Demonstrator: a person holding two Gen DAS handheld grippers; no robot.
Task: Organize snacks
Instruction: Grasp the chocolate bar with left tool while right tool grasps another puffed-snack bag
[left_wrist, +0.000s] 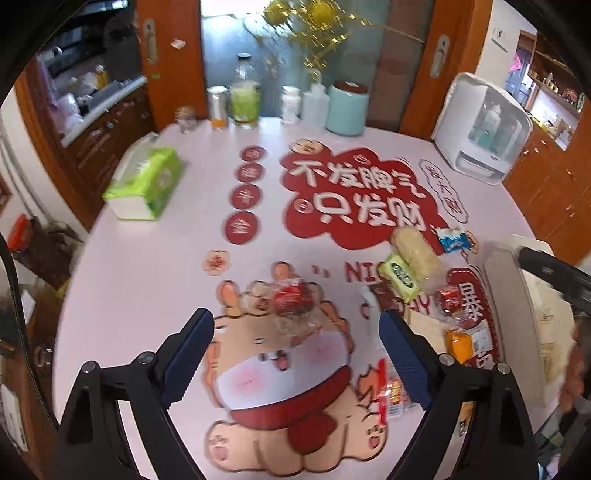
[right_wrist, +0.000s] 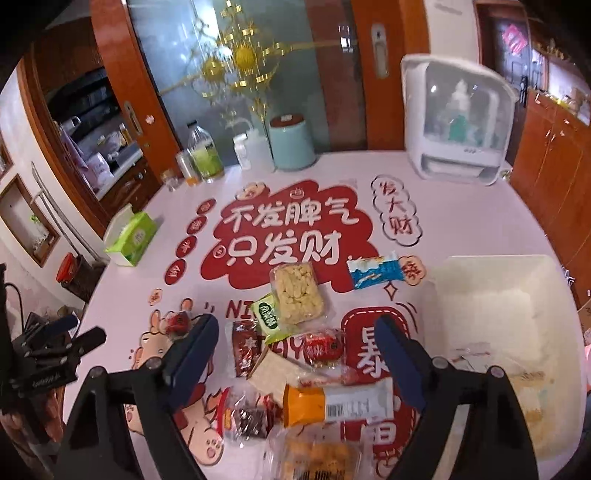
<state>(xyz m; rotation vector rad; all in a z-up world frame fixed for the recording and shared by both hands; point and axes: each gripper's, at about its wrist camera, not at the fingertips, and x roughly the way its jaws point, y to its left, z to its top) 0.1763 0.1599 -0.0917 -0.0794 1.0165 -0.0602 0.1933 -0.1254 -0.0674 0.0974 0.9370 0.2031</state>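
Observation:
In the left wrist view my left gripper (left_wrist: 297, 326) is open over the pink printed table (left_wrist: 147, 280). A red snack in a clear wrapper (left_wrist: 291, 299) lies just beyond its tips, untouched. The right gripper (right_wrist: 295, 328) hangs open above a pile of snacks: a round red one (right_wrist: 325, 349), a green packet (right_wrist: 267, 317), a dark red packet (right_wrist: 243, 347), a pale cracker pack (right_wrist: 299, 291), a blue-white packet (right_wrist: 375, 273) and an orange-white bar (right_wrist: 332, 404). Nothing is held. A white bin (right_wrist: 509, 314) stands to the right of the pile.
A green tissue box (left_wrist: 146, 184) lies at the table's left edge. Bottles and jars (left_wrist: 243, 99), a teal canister (left_wrist: 347, 107) and a white appliance (left_wrist: 484, 129) line the back. Wooden cabinets stand beyond both sides. The left gripper (right_wrist: 75, 330) shows at the left of the right wrist view.

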